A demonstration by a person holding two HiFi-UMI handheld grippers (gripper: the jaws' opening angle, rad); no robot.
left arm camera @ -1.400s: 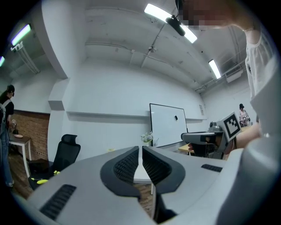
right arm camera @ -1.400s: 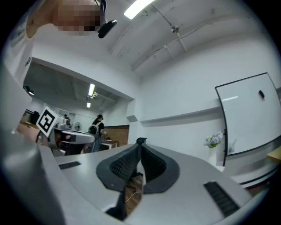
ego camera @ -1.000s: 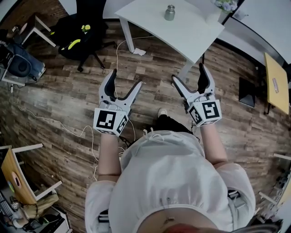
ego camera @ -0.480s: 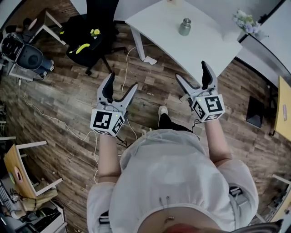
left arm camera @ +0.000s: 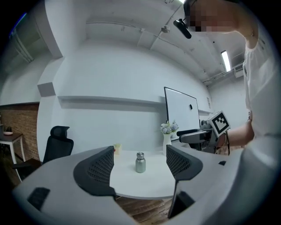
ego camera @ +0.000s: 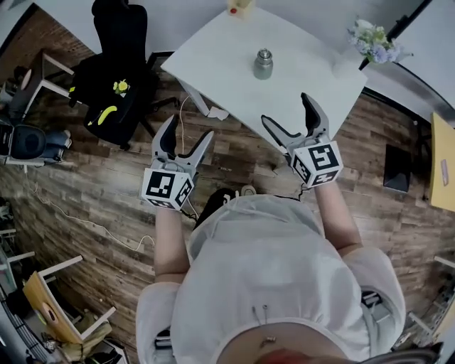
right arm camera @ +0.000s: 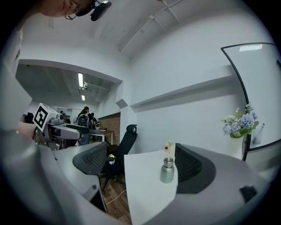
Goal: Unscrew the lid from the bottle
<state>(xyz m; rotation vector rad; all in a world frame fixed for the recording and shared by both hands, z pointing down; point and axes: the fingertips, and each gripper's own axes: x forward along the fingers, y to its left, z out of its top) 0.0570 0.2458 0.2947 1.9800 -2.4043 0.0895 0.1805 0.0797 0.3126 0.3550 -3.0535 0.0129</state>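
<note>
Right gripper view alone shows distant people (right arm camera: pixel 84 117), besides the bottle (right arm camera: pixel 167 172).

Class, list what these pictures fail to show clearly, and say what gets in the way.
- Bottle: too small in every view to tell how tightly its lid sits.
- Yellow item: head view, against the top edge, too small to identify.
- Table: head view, most legs hidden under its top.
</note>
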